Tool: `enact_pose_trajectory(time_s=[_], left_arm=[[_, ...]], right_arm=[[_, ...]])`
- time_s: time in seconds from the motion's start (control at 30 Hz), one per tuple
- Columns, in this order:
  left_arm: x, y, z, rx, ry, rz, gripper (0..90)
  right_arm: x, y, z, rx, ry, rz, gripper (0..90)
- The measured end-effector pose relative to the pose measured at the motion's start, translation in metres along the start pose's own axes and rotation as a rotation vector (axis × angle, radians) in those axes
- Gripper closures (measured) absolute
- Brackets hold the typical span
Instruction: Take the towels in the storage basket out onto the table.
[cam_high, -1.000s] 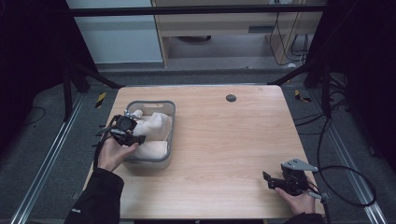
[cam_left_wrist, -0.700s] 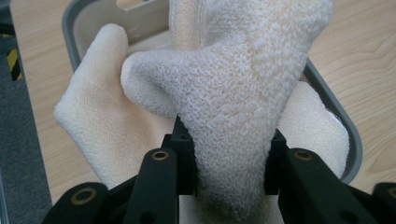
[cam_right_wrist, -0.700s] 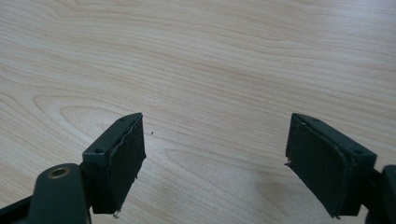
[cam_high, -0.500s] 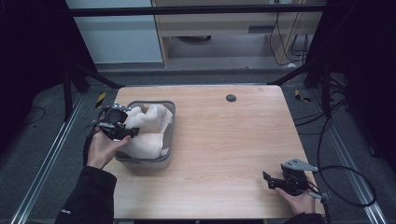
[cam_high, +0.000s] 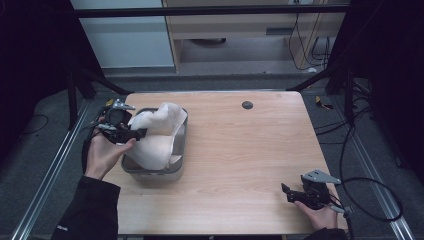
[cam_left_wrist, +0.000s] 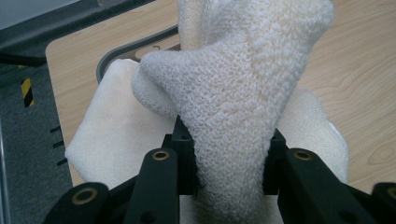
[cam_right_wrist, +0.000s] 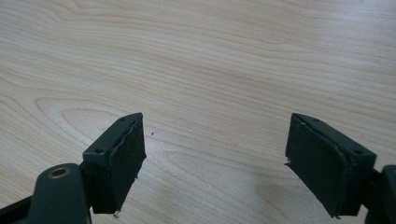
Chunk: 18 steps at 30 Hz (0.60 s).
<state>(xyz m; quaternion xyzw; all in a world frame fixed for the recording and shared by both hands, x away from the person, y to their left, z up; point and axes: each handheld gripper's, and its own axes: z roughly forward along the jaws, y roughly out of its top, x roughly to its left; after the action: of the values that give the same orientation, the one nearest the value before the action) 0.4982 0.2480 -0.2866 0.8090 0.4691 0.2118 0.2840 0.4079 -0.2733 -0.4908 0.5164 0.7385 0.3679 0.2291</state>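
Even overhead light brightens the wooden table (cam_high: 240, 150); the surroundings fall dark. The high view is soft, both gripper views sharper.

high view: fixed above the near edge of the table (cam_high: 240, 150), facing forward and down, far enough to take in all four edges plus floor beyond. left gripper view: rides the left gripper (cam_high: 131, 134), very close, looks along its jaws over the towel (cam_left_wrist: 233, 102) and bin (cam_left_wrist: 135, 49) toward the table's far left corner; shares towel, bin and that corner with the high view. right gripper view: rides the right gripper (cam_right_wrist: 215, 163), close above bare wood by the near right corner, tilted down; shares just tabletop.
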Motion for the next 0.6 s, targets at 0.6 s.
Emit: enact_pose_trajectory(time_s=[0.6], left_arm=[[-0.013,0.020,-0.036,-0.038,-0.026,0.036,67.4]], right_arm=[[0.001,0.001,-0.002,-0.005,0.008,0.010,19.6]])
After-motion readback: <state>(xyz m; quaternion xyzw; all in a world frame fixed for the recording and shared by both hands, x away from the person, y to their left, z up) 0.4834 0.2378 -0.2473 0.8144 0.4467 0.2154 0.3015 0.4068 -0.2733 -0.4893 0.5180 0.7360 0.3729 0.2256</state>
